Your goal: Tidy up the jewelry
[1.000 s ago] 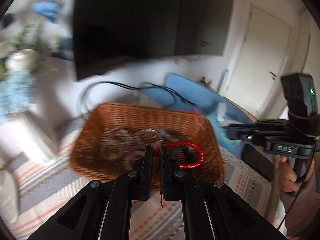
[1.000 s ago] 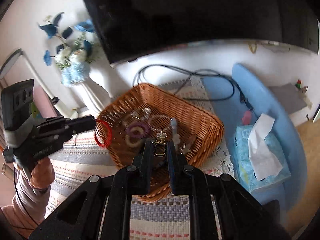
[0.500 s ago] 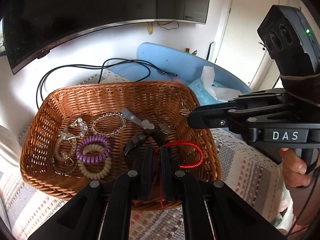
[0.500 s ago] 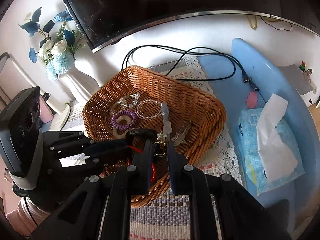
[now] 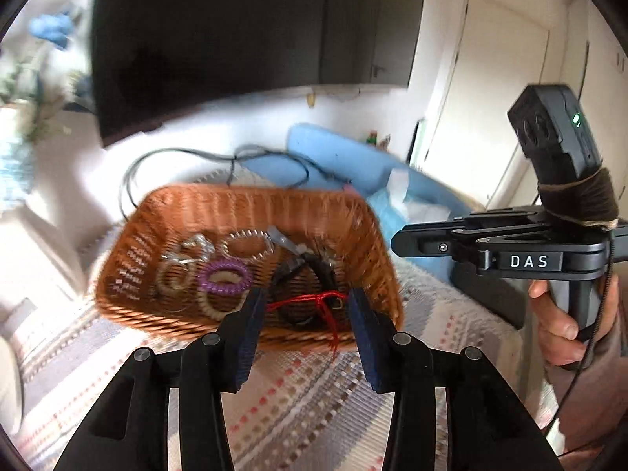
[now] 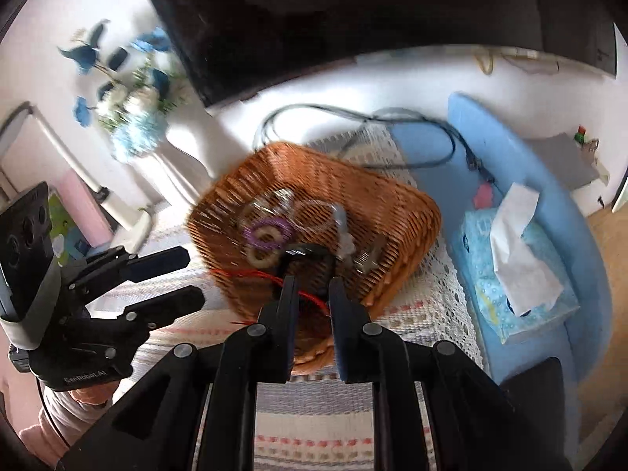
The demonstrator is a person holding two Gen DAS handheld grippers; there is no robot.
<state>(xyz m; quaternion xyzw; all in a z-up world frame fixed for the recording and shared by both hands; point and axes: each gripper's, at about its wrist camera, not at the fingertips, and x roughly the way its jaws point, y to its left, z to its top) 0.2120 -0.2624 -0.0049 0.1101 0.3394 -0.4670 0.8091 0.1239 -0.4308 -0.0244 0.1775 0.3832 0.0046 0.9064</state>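
The brown woven basket sits on the striped cloth with its long side going left to right, and the thin red cord bracelet lies stretched sideways inside its near edge, between the wide-apart fingers of the left gripper, while the right gripper has its fingers apart too.

A dark television hangs on the white wall. Blue and white flowers stand in a white vase at the left. Black cables loop behind, across a striped cloth. On the right, a blue tissue pack lies on a blue mat.
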